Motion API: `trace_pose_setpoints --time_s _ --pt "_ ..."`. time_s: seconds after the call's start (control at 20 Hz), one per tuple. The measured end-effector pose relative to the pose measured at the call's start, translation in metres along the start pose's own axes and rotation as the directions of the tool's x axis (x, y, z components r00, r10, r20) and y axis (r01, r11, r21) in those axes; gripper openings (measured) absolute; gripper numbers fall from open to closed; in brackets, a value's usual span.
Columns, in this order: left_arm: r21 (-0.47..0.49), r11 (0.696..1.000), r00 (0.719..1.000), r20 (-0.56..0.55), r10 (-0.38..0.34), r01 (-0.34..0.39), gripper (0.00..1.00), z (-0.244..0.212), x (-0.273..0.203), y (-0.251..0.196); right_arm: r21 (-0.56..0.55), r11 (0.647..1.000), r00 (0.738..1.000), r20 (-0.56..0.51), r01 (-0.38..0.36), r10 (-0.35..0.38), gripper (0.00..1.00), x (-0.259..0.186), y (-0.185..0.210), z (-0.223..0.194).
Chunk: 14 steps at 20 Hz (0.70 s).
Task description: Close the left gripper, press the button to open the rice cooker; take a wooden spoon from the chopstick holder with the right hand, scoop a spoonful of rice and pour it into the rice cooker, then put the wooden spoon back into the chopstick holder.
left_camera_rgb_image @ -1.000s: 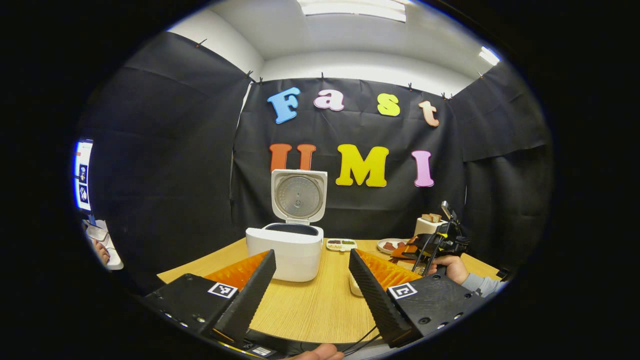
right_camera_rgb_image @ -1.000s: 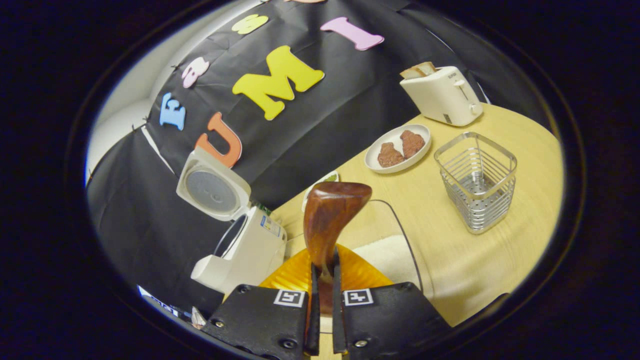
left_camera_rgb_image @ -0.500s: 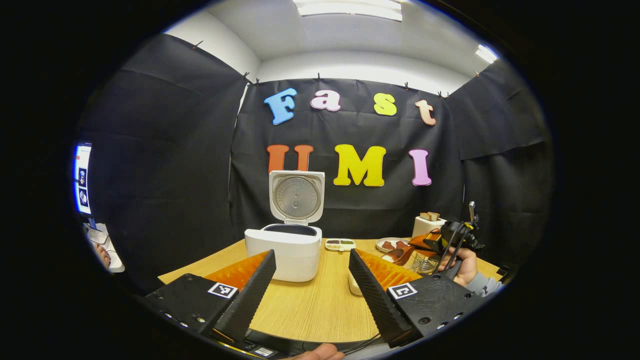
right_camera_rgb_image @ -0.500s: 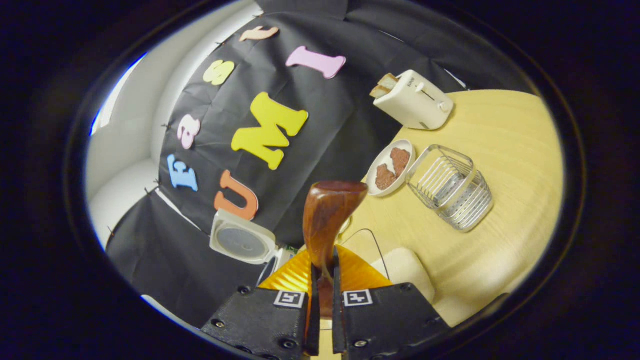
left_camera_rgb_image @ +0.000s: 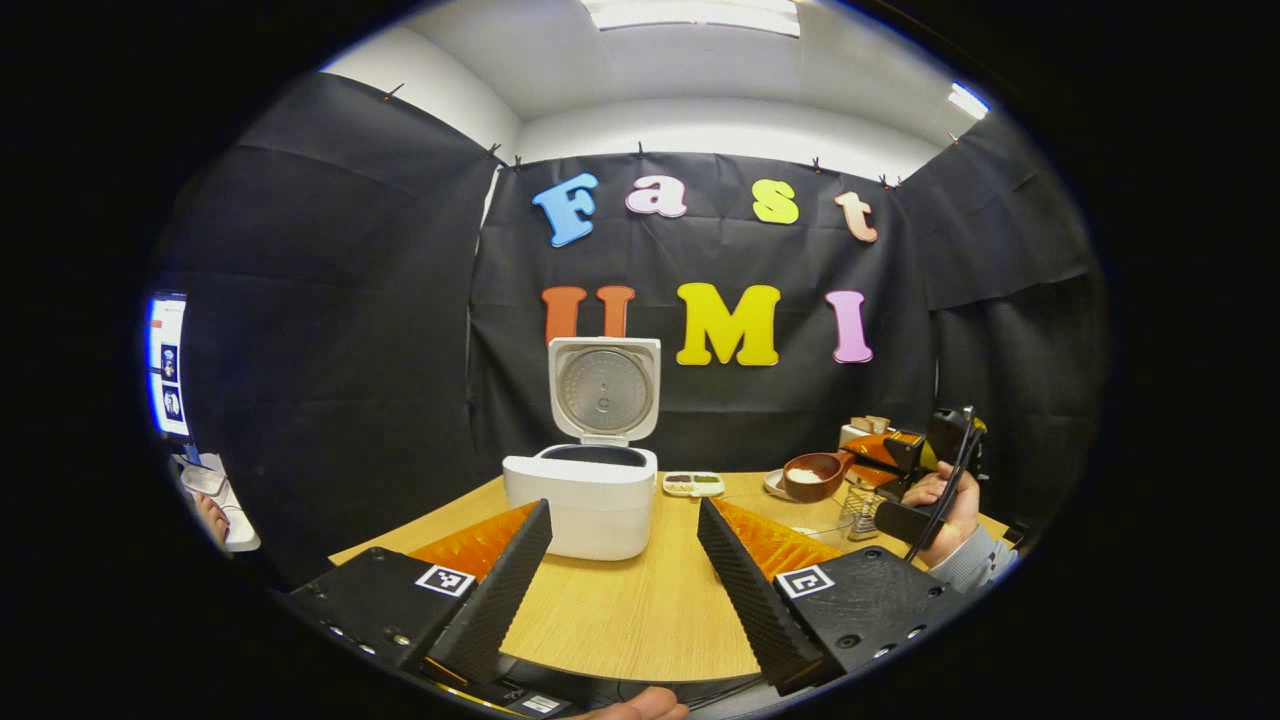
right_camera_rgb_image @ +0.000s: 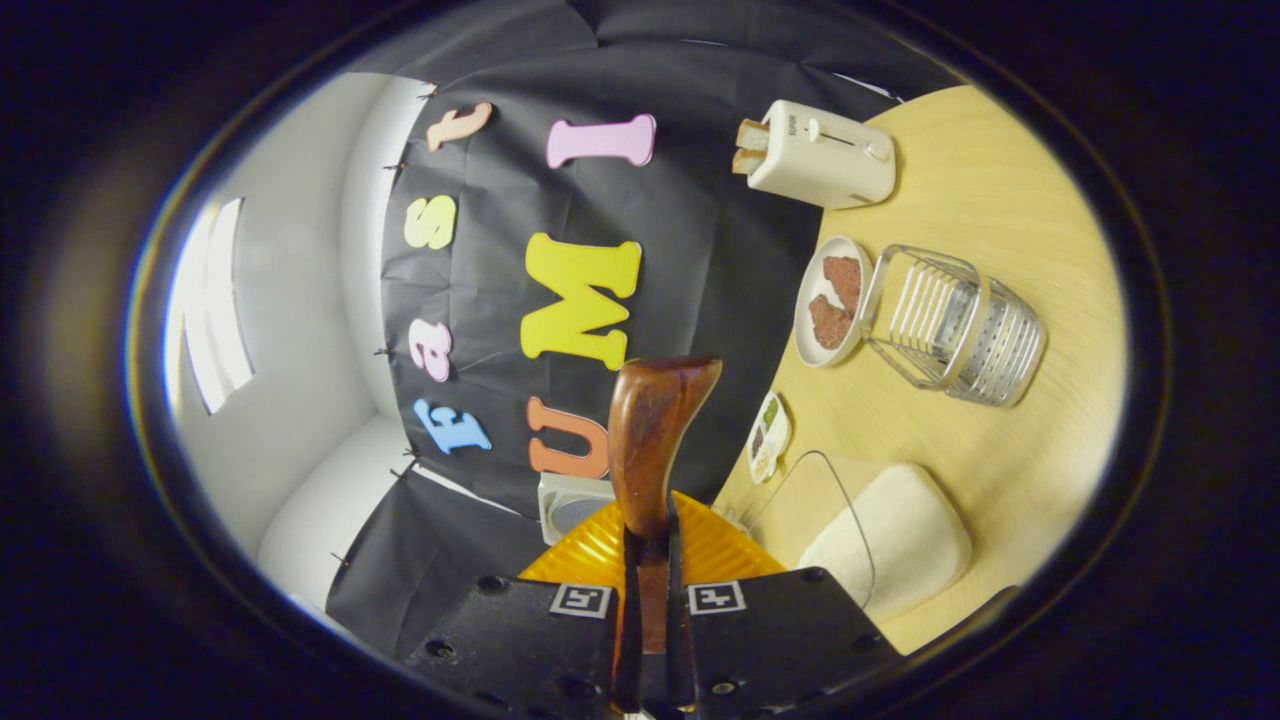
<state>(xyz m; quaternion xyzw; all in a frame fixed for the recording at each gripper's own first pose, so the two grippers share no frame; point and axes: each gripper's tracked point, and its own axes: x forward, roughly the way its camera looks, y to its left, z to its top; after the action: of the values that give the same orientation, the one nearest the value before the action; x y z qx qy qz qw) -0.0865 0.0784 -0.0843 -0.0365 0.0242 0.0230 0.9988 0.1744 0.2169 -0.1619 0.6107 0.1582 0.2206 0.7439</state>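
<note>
Right tongs point(right_camera_rgb_image: 648, 560) clamped narrow on the stiff, smooth wooden spoon point(right_camera_rgb_image: 652, 440) low on its handle, bowl carrying loose rice point(left_camera_rgb_image: 806, 476) above the worktop point(left_camera_rgb_image: 640, 610), well short of the open rice cooker point(left_camera_rgb_image: 582, 500); left tongs point(left_camera_rgb_image: 622, 560) spread wide, empty.

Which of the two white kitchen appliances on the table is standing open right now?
The rice cooker, left of the toaster. Its lid is flipped upright, exposing the dark inner pot; the toaster just has bread sticking out of its slots.

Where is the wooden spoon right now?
The wooden spoon is clamped in the right gripper. In the left gripper view it hangs right of the rice cooker, above the table.
</note>
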Motion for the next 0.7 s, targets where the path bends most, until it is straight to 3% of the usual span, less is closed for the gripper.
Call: trace_pose_setpoints --time_s 0.3,0.5,0.7 --pt "0.001 0.999 0.999 -0.021 0.033 -0.033 0.94 -0.011 -0.001 0.029 -0.116 0.993 0.999 -0.041 0.008 -0.013 0.14 0.055 0.054 -0.031" --pt "-0.023 0.990 0.990 -0.007 0.141 -0.142 0.94 -0.007 0.003 0.060 -0.213 0.977 0.996 -0.080 0.019 -0.037 0.14 0.107 0.083 -0.066" --pt "-0.020 0.993 0.993 -0.018 0.116 -0.116 0.94 -0.016 0.003 0.055 -0.292 0.956 0.988 -0.138 0.031 -0.074 0.14 0.168 0.093 -0.108"
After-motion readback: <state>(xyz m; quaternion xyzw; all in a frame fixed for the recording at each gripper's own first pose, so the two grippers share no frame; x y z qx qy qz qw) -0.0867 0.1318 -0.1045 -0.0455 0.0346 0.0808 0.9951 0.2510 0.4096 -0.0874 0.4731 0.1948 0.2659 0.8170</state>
